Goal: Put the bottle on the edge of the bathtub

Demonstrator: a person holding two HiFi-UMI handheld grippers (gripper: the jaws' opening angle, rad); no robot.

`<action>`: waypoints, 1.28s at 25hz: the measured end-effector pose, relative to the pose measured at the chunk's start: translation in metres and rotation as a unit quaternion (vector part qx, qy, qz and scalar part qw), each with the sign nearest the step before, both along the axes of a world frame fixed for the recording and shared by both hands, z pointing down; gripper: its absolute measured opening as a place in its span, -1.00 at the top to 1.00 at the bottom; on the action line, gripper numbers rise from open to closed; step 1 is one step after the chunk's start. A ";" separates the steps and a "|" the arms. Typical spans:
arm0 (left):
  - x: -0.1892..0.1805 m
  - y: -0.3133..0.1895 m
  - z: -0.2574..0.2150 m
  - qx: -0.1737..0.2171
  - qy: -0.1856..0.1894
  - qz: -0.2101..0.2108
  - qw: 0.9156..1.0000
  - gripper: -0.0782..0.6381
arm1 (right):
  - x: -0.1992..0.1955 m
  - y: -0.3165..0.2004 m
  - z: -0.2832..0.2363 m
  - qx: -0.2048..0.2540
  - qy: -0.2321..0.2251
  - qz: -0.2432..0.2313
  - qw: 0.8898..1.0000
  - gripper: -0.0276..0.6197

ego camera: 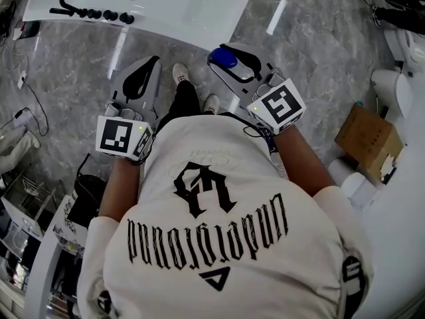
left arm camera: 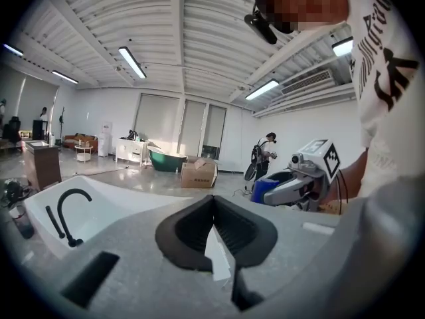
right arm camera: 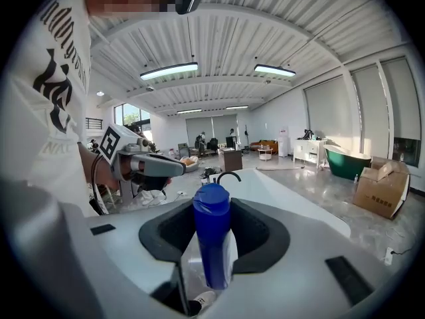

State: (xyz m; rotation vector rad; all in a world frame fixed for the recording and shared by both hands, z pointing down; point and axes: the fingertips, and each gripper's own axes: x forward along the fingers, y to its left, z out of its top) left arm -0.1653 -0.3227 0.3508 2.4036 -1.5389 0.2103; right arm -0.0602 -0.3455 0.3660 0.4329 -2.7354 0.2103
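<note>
Right tongs (right arm camera: 213,206) clamped on the blue bottle (right arm camera: 212,244), near the white bathtub (ego camera: 189,8).
Left tongs (left arm camera: 212,201) closed tip to tip, holding nothing, above the grey floor (ego camera: 319,45).

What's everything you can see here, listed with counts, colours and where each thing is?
bottle: one, blue, in the right hand-held gripper
bathtub: one, white, ahead on the floor
tap set: one, black, on the bathtub's rim
far bathtub: one, green, by the windows
cardboard boxes: two, brown, near right and beside that bathtub
shoes: two, white, between the grippers
left hand-held gripper: one, grey, empty, jaws together
right hand-held gripper: one, grey, shut on the bottle
</note>
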 end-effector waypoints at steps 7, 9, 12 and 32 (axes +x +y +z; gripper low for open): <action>-0.017 -0.026 0.020 -0.019 0.004 0.018 1.000 0.74 | -0.021 -0.024 0.034 -0.019 0.032 0.009 0.999 0.43; -0.021 -0.034 0.028 -0.023 0.003 0.026 0.999 0.74 | -0.027 -0.031 0.044 -0.023 0.043 0.008 0.999 0.43; -0.028 -0.046 0.042 -0.029 0.003 0.036 0.999 0.74 | -0.038 -0.043 0.061 -0.029 0.056 0.009 0.998 0.43; -0.055 -0.089 0.151 -0.104 0.002 0.074 0.992 0.74 | -0.075 -0.082 0.191 -0.061 0.128 0.004 0.990 0.43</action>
